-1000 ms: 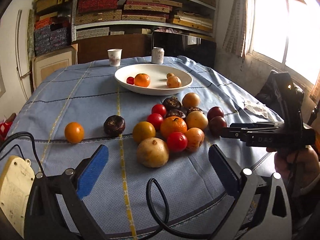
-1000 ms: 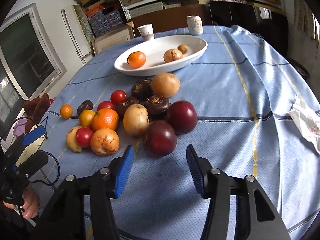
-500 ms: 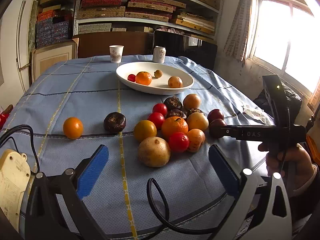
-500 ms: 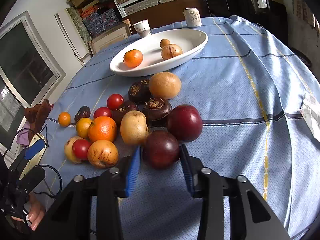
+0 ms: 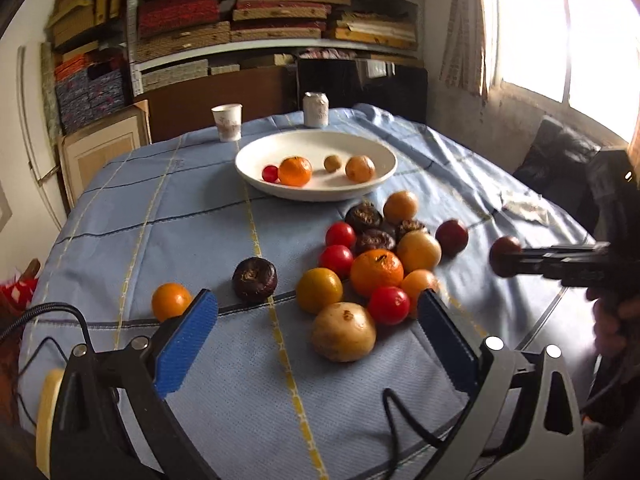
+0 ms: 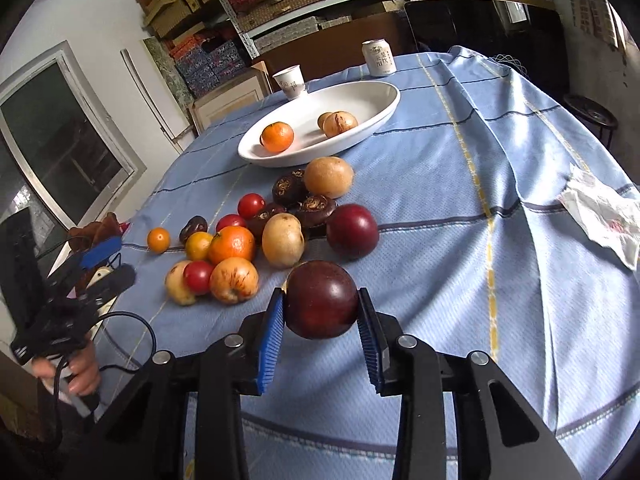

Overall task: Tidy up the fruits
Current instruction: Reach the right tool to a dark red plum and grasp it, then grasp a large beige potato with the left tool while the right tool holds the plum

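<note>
Plum (image 6: 321, 299), round, smooth and likely slippery, sits clamped across its middle in your right hand-held gripper (image 6: 320, 307), whose jaws just closed, above the bench's (image 6: 500, 288) near edge; left hand-held gripper (image 5: 316, 340) gapes empty.

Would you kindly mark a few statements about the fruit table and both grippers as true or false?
1. The right gripper is shut on a dark red plum. True.
2. The left gripper grips a tomato. False: its jaws stand open and empty.
3. The white bowl holds a tangerine. True.
4. The can lies tipped over. False: it stands upright beyond the bowl.
5. A paper cup stands inside the bowl. False: it stands on the tablecloth.
</note>
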A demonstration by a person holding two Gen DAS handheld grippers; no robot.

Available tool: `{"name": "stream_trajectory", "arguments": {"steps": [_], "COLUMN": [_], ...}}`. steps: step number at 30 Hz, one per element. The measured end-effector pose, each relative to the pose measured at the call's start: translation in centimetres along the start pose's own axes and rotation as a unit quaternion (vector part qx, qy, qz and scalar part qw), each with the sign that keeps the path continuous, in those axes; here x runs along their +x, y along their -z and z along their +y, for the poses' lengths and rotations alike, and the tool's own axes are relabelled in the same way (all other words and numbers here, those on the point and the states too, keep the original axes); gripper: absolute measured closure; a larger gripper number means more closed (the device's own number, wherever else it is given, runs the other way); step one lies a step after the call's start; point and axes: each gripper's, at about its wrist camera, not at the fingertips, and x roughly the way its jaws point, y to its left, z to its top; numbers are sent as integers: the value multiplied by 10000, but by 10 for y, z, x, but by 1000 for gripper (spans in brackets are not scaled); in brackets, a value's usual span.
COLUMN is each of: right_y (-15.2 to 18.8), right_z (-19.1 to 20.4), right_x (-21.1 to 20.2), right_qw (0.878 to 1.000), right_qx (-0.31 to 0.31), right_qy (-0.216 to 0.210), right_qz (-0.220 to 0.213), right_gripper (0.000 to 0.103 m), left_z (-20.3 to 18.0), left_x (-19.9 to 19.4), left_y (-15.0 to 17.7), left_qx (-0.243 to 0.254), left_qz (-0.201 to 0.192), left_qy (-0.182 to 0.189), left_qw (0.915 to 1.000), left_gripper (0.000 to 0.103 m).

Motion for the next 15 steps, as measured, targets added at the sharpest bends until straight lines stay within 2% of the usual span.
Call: {"name": "stream_trajectory", "arguments": {"steps": [1,2,5,10,15], "right_y": [1,3,5,7,7], "right_z": [-1,-3,-7,-12,-11], "right_x": [-2,-5,-9,-9,-9], "right_qw": [10000,10000,10000,9999,9999], "right_qx": [-4,-9,23,119,94], "right_qy": [5,33,75,11,20], "right_qz": [-3,-23,-56,-51,-52], "right_gripper": [67,67,67,67,67], "left_z": [-1,-3,-3,-4,-4], "left_x": [4,9,22,27,40], "left_y": [1,3,8,10,12], "left_qx": [99,215,298,402,409], "left_qz": [68,165,430,495,814], "left_qy": [-4,5,217,736,820], "left_qw": [9999,9996,9984,9953,9925], "left_gripper": [11,22,35,36,36]}}
